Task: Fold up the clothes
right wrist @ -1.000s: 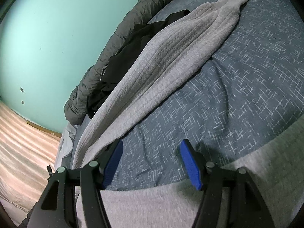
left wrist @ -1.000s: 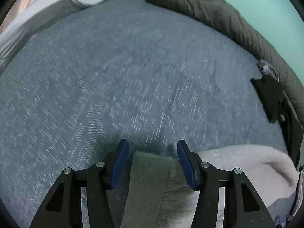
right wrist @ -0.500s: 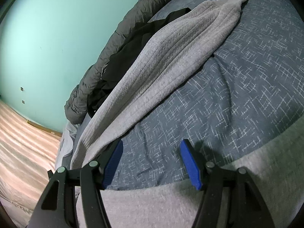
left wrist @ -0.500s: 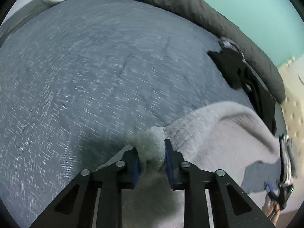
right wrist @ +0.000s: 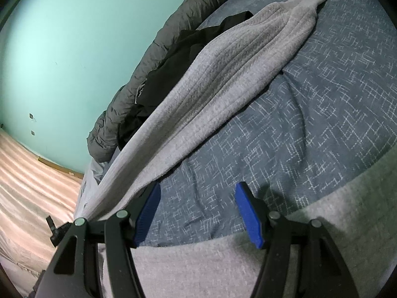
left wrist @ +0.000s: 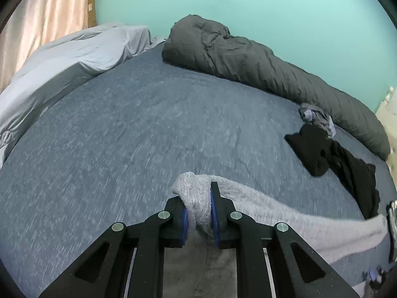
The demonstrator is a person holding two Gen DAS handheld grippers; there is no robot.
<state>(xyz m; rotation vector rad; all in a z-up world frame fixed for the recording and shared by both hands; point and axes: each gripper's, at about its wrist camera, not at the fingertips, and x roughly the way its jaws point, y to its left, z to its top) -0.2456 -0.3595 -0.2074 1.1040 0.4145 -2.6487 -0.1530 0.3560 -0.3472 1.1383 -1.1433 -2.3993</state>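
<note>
The left claw (left wrist: 198, 213) is closing, its blue pads (left wrist: 184, 226) already pinching a bunched end of the grey sweater (left wrist: 273, 213), which bulges up out of the narrow gap. From that pinch the knit runs off toward four o'clock in the left view, lifted clear of the blue bedspread (left wrist: 124, 136).

The right claw (right wrist: 198, 213) stands spread, nothing between its fingers (right wrist: 248, 213); only bedspread (right wrist: 310, 104) shows in the gap. The sweater's (right wrist: 235, 69) ribbed sleeve stretches from the seven o'clock corner of the right view up to one o'clock, and its body lies flat along the bottom edge beneath the claw.

The knit is pale grey, soft and ribbed. A black garment (left wrist: 330, 154) lies at three o'clock in the left view, beside a rolled dark duvet (left wrist: 260, 67) against the green wall (left wrist: 248, 5). Pillows (left wrist: 74, 57) sit at ten o'clock.
</note>
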